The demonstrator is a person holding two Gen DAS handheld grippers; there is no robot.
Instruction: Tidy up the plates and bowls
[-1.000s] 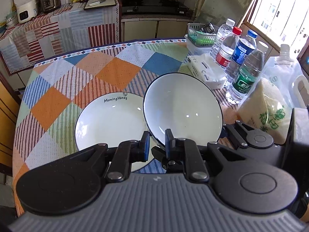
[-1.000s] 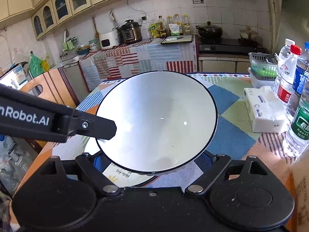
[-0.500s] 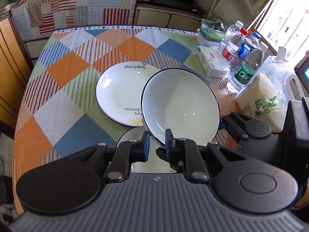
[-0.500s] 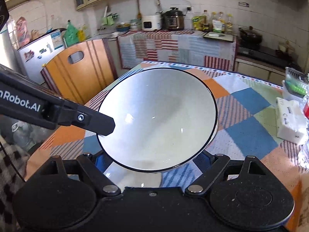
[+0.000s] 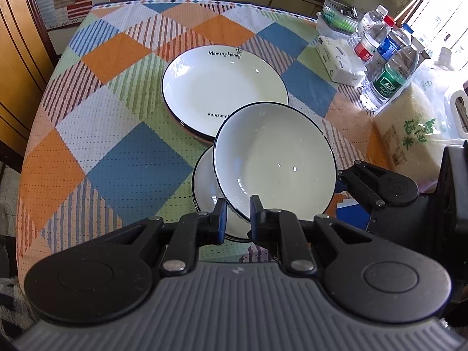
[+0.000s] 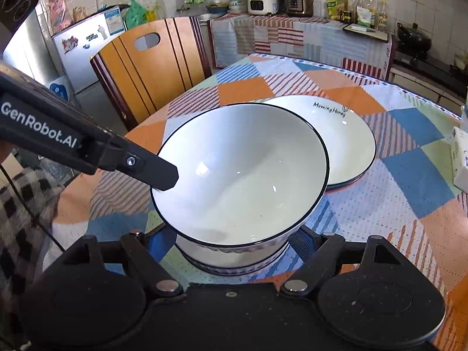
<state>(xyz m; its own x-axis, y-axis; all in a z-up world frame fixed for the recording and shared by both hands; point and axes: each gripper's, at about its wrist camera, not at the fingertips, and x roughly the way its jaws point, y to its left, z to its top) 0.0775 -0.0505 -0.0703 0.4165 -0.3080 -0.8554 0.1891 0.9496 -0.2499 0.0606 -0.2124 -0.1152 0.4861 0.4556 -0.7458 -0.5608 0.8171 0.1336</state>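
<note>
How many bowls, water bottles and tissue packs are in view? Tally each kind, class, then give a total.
Bowls: 2, one held, one under it
Bottles: 4
Tissue packs: 1
Total: 7

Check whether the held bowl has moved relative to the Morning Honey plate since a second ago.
Yes. The bowl has come toward the camera off the plate, now over another bowl.

We see our left gripper (image 5: 236,219) in matte black with blue finger pads (image 5: 221,219), silver rivets and a ribbed grey housing. White "GenRobot.AI" lettering runs along its side.
</note>
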